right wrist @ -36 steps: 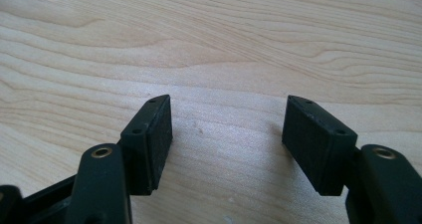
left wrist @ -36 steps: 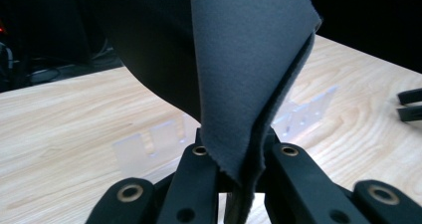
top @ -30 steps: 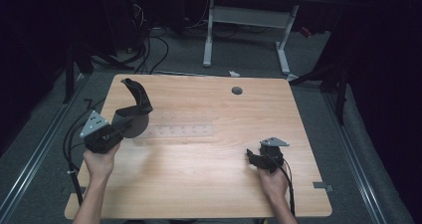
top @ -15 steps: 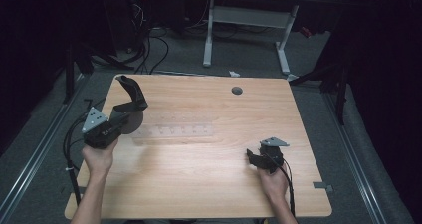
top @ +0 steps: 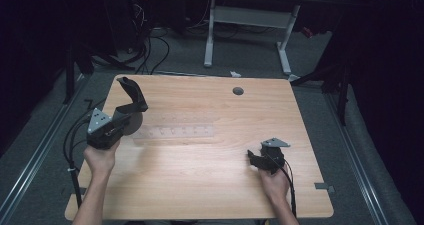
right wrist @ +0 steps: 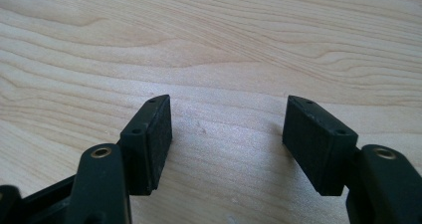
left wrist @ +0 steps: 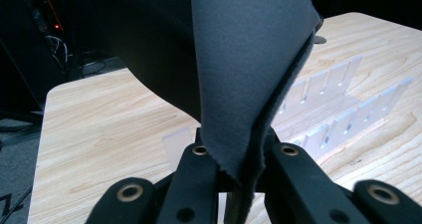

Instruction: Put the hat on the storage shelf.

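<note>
A dark grey piece of cloth stands up over the table's left side, pinched at its lower edge by my left gripper, which is shut on it. In the left gripper view the cloth rises folded from between the jaws of the left gripper and hides much of the far side. A clear slotted plastic rack lies flat on the table just right of that gripper; the rack shows behind the cloth. My right gripper rests low at the front right, and the right gripper is open over bare wood.
The wooden table has a round cable hole near its far edge. Beyond it stand the white legs of another desk, with cables on the floor. Dark surroundings lie left and right.
My left gripper has carried the cloth a little to the left and slightly farther back. The right gripper has stayed where it was.
</note>
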### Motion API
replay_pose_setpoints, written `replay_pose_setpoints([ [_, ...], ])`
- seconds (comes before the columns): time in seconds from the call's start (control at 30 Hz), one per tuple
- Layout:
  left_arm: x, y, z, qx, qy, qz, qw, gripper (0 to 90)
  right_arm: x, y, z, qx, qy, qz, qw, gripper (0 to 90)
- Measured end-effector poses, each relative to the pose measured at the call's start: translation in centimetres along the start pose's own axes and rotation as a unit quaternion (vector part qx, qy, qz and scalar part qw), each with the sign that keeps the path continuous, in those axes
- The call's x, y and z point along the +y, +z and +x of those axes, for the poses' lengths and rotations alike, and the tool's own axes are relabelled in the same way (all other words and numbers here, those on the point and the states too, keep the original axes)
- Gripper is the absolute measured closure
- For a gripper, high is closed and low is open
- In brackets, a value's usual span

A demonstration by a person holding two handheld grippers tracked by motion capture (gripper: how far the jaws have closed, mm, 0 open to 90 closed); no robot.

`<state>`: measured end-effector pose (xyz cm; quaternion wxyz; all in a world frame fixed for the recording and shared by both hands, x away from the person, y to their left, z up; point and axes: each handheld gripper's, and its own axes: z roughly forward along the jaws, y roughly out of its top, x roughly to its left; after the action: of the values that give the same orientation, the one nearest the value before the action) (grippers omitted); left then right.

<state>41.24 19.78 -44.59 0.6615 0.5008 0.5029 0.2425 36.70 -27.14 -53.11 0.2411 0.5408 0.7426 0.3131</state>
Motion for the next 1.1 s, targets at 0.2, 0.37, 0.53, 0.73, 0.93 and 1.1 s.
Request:
replay_pose_setpoints([
  [0.2, 0.0, 0.0, 0.0, 0.002, 0.004, -0.002, 1.0000, 86.2, 0.0, 0.0, 0.0, 0.000, 0.000, 0.000, 1.0000, 36.5],
  [0.37, 0.0, 0.0, 0.1, 0.004, 0.004, -0.003, 1.0000, 86.2, 0.0, 0.0, 0.0, 0.000, 0.000, 0.000, 1.0000, 36.5],
  [0.53, 0.0, 0.1, 0.1, 0.007, 0.006, 0.001, 1.0000, 86.2, 0.0, 0.0, 0.0, 0.000, 0.000, 0.000, 1.0000, 36.5],
  [0.73, -0.5, 0.6, -0.1, 0.012, 0.010, 0.007, 0.9999, 86.1, 0.0, 0.0, 0.0, 0.001, 0.000, 0.000, 1.0000, 36.5],
  [0.93, -1.1, 0.8, 0.1, 0.016, 0.010, 0.012, 0.9998, 86.0, 0.0, 0.0, 0.0, 0.001, -0.002, 0.000, 1.0000, 36.5],
  [1.1, -1.8, 1.1, 0.1, 0.019, 0.014, 0.022, 0.9995, 85.9, 0.0, 0.0, 0.0, 0.002, -0.002, 0.000, 1.0000, 36.4],
])
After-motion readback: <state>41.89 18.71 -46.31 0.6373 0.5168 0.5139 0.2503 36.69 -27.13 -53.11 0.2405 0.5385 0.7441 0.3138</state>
